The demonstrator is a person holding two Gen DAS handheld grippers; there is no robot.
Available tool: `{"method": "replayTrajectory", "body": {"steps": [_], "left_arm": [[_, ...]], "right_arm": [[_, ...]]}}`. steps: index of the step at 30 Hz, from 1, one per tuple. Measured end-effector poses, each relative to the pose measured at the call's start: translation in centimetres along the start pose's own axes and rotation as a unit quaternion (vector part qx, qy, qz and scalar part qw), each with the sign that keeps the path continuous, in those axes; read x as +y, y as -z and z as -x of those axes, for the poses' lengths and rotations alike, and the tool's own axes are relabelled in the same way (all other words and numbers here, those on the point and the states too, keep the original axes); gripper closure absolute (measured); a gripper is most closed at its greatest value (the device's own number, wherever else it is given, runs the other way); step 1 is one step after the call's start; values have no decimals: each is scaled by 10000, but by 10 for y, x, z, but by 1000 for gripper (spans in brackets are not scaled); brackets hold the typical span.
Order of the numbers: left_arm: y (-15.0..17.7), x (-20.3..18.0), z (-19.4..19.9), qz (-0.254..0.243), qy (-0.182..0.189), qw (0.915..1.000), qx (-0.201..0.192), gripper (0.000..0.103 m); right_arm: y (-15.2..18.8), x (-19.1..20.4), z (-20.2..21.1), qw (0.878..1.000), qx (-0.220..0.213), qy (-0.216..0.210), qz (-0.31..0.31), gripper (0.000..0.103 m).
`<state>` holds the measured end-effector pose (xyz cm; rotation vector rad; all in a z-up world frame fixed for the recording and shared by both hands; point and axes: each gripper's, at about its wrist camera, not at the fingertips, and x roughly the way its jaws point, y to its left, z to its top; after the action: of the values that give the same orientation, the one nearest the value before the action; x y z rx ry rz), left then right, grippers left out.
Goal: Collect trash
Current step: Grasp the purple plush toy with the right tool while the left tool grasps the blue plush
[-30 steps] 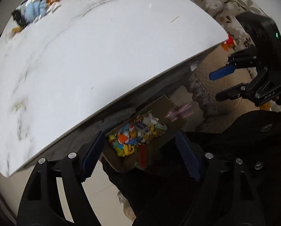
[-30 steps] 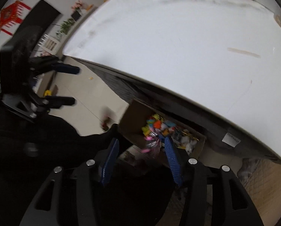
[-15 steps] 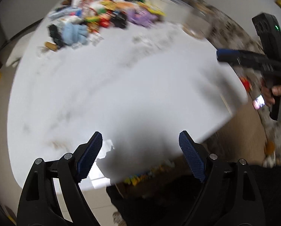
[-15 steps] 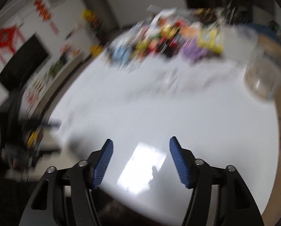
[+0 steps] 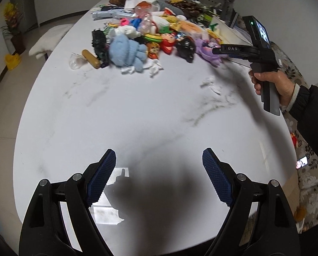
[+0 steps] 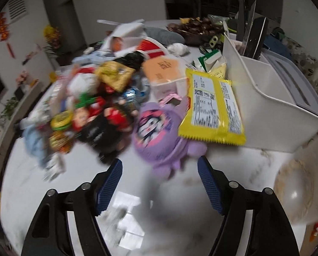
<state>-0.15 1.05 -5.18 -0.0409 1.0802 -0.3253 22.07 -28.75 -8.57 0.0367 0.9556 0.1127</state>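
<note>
A heap of toys and wrappers (image 5: 150, 34) lies at the far end of the white marble table (image 5: 137, 111). My left gripper (image 5: 159, 160) hangs open over the bare near part of the table, nothing between its fingers. In the left wrist view a hand holds my right gripper (image 5: 217, 50) beside the heap, near a purple plush toy (image 5: 208, 49). In the blurred right wrist view my right gripper (image 6: 160, 166) is opening just short of the purple plush toy (image 6: 156, 134), with nothing between the pads. A yellow snack wrapper (image 6: 212, 108) leans beside the plush.
A white bin (image 6: 265, 93) stands right of the heap. A clear glass jar (image 6: 295, 187) sits at the near right. Small white paper scraps (image 5: 210, 83) lie on the table. A blue plush (image 5: 127, 51) and a brown sausage-like piece (image 5: 91, 58) lie at the heap's left.
Both grippers have swung up from the cardboard box of trash under the table edge to above the tabletop. The right gripper has travelled across to the heap and its jaws have widened.
</note>
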Motion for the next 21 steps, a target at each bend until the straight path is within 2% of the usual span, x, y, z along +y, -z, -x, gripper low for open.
{"method": "replayTrajectory", "body": {"steps": [2,4,6,8,9,15,17,21], "left_arm": [[-8,10,-8,145,-128,9998,-10,21],[-17,20,-17,302,-335,9990,-60,21],[-28,28,-25,360,-464,9982,-126,21],[-45,32,-36,378,-589,9972,-264,21],[-52,32,-40,350,-600,9971,-311,21],[-118,27,-85,189,-1029,9928,-580,22],[-139,27,-101,298,-1083,9921,-560,21],[-170,32,-142,476,-1441,9880,-296,22]], "right_arm": [[-7,3,-16,9997,-9,243,47,23],[-11,5,-28,9996,-34,298,1,23],[-11,9,-31,9996,-53,278,19,37],[-4,15,-24,9995,-31,296,139,43],[2,16,-17,9997,0,202,166,48],[58,9,38,9988,152,-460,19,48],[76,7,54,9976,190,-658,-50,48],[115,10,85,9958,204,-891,-82,47]]}}
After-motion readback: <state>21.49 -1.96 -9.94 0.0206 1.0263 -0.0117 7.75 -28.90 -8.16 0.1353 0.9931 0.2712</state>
